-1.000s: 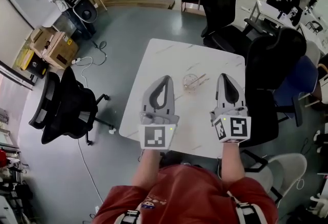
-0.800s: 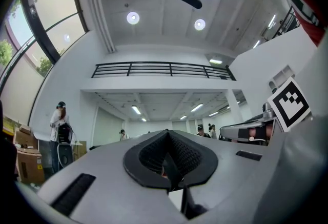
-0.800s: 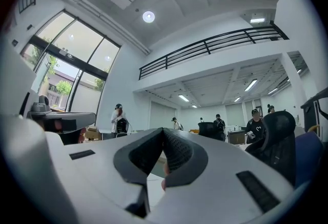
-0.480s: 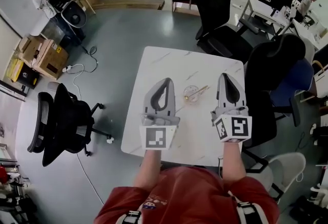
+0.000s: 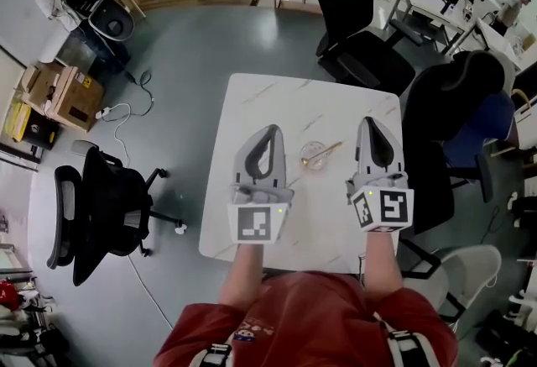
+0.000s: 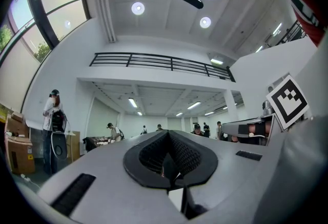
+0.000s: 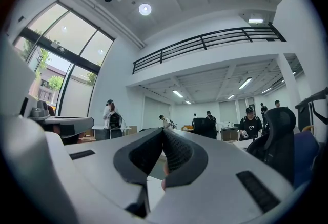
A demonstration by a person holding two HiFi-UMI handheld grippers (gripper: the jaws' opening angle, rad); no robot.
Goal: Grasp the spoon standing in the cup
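The cup with the spoon has the left gripper on its left and the right gripper on its right. Both sets of jaws are pinched together, holding nothing.

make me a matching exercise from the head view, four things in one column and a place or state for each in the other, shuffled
Things:
1. cup
2. spoon
3. left gripper
4. black chair

Place or state:
a. on the floor, off to the left of the table
b. jaws together, holding nothing, above the table
c. clear, standing on the table
d. gold-toned, leaning in the cup

Pairs: 1-c, 2-d, 3-b, 4-a
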